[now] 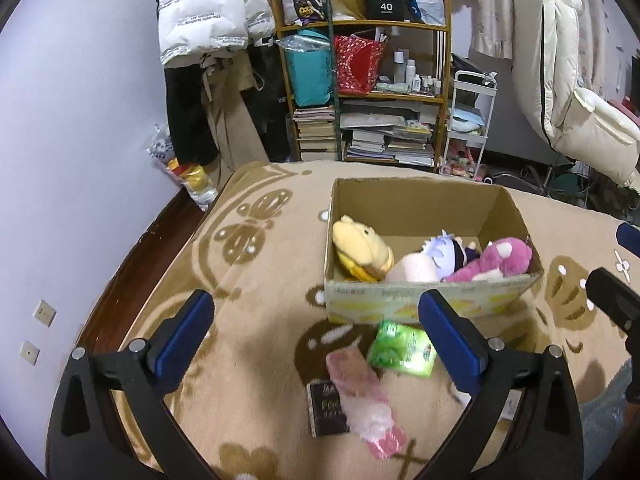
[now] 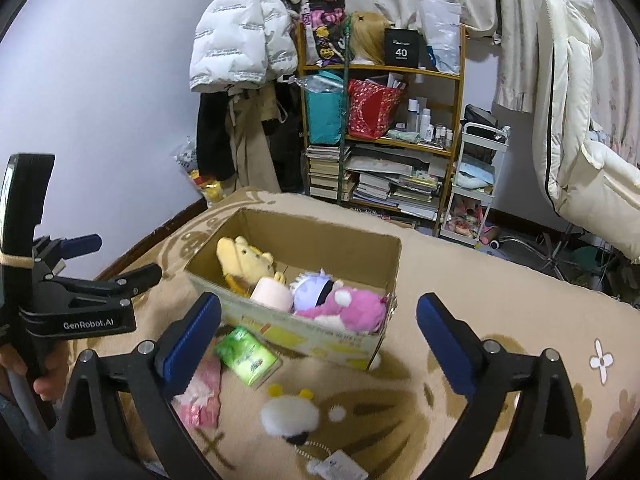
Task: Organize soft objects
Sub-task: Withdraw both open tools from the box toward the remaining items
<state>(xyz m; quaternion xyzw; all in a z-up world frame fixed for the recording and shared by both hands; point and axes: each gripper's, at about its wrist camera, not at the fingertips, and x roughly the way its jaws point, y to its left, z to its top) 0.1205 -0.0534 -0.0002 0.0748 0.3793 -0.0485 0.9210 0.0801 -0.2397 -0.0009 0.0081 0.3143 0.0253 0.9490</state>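
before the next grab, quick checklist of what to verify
1. Left gripper open and holding nothing: ok.
2. Right gripper open and holding nothing: ok.
3. Cardboard box has free space at the back: ok.
4. White plush lies uncovered on the blanket: ok.
5. Pink plush free of other items: not ok, it rests on a dark booklet.
6. Green packet is soft: cannot tell.
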